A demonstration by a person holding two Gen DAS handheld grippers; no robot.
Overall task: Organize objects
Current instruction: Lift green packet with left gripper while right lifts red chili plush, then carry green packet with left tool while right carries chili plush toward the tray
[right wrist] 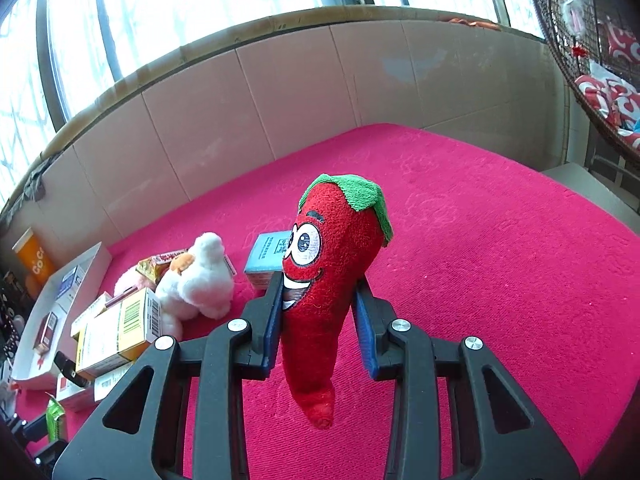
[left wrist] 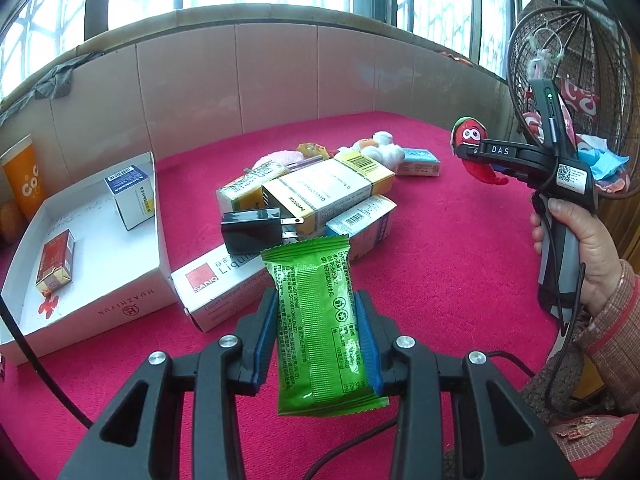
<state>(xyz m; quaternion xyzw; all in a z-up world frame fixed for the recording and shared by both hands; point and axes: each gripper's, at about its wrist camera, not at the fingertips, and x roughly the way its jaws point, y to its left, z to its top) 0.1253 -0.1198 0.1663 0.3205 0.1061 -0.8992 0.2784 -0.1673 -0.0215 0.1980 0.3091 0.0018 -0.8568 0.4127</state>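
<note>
My left gripper (left wrist: 316,304) is shut on a green snack packet (left wrist: 320,320), held upright above the pink cloth. My right gripper (right wrist: 318,284) is shut on a red plush chili pepper (right wrist: 328,276) with a green cap and a cartoon face, lifted off the cloth. From the left wrist view the right gripper (left wrist: 464,150) shows at the right, held by a hand (left wrist: 576,244), with the plush chili (left wrist: 474,148) in its jaws. The green packet (right wrist: 54,416) peeks in at the lower left of the right wrist view.
A white shallow box (left wrist: 120,308) at the left holds two small cartons. A pile of medicine boxes (left wrist: 320,192), a black charger (left wrist: 252,230), a long white carton (left wrist: 224,284) and white plush toys (right wrist: 200,280) lie mid-cloth. An orange cup (left wrist: 22,180) stands far left; a wicker chair (left wrist: 572,60) far right.
</note>
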